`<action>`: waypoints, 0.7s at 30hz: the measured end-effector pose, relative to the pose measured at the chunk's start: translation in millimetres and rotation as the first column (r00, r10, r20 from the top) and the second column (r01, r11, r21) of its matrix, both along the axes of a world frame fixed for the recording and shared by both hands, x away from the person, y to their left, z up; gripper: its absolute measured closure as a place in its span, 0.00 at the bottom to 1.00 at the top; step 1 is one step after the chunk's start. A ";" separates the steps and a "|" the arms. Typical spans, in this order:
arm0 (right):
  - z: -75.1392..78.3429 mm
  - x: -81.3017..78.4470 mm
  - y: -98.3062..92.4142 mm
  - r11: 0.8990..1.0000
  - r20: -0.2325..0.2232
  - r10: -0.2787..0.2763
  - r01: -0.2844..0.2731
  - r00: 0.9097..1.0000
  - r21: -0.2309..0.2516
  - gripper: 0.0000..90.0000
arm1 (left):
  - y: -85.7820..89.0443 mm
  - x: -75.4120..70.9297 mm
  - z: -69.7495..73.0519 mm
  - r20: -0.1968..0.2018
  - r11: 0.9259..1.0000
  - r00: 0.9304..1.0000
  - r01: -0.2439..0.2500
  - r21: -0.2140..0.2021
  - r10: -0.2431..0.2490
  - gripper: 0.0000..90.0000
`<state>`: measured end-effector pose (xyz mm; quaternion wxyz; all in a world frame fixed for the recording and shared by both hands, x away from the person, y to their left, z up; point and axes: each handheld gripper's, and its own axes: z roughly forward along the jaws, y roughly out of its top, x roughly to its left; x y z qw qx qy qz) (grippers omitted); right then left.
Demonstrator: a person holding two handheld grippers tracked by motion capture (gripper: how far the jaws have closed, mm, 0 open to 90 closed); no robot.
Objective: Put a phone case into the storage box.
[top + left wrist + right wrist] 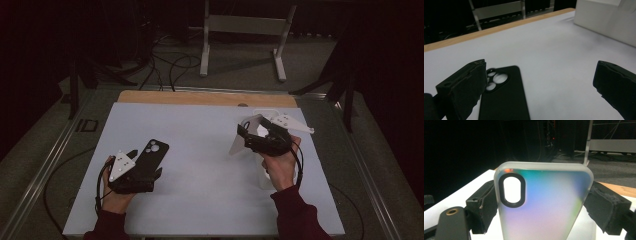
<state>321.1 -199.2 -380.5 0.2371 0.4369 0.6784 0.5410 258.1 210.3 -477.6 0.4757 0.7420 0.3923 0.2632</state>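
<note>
Gripping frosted phone case

Black phone case flat (camera cutouts up), iridescent case upright

At lower left, the left gripper sits beside a black phone case; right of centre, the right gripper holds a pale case upright.

Dark red sleeves, black grippers with worn black padded fingers, grey three-cornered plates, trailing black cables.
</note>
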 end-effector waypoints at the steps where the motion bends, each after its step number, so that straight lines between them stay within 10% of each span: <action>1: 0.1 0.7 -0.6 1.000 -0.001 -0.005 0.005 1.000 -0.002 0.19 | 0.7 -0.4 -0.8 -0.002 1.000 1.000 -0.004 -0.001 0.004 0.00; 21: 11.1 17.4 -10.7 0.998 0.026 -0.067 0.067 0.997 -0.005 0.19 | 11.9 -4.4 -6.2 -0.006 0.998 0.998 -0.055 -0.024 0.055 0.00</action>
